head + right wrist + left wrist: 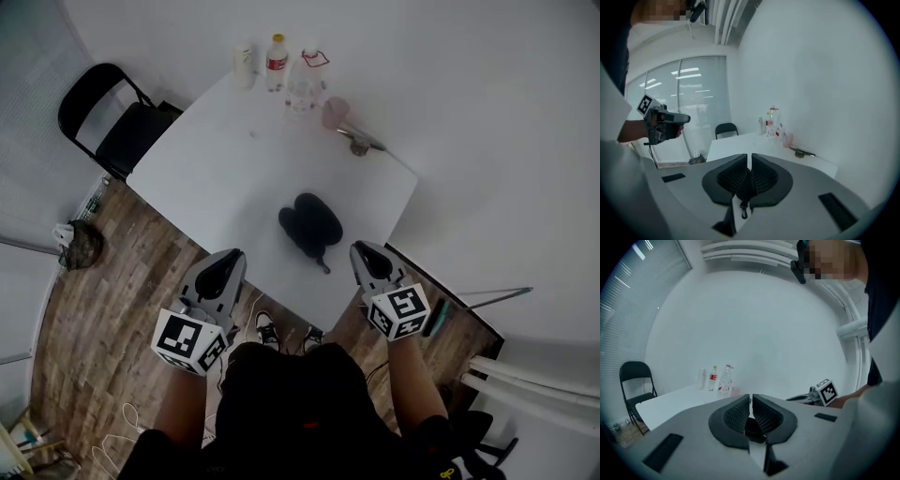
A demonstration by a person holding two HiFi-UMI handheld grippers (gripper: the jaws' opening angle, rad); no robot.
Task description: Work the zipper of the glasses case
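Observation:
The black glasses case (309,225) lies on the white table (216,178), a little in from its near edge. A short strap (322,263) trails from it towards me. My left gripper (232,255) hovers over the table's near edge, left of the case and apart from it. Its jaws are shut with nothing between them (751,397). My right gripper (360,248) hangs just right of the case, also shut and not holding anything (749,155). In the right gripper view a dark shape with a small clasp (743,213) shows through the gap behind the jaws.
At the table's far end stand a red-labelled bottle (275,63), a clear bottle (300,89), a white can (244,66) and a pink cup (335,112), with a metal tool (357,142) nearby. A black chair (112,117) and a bag (80,246) are on the left.

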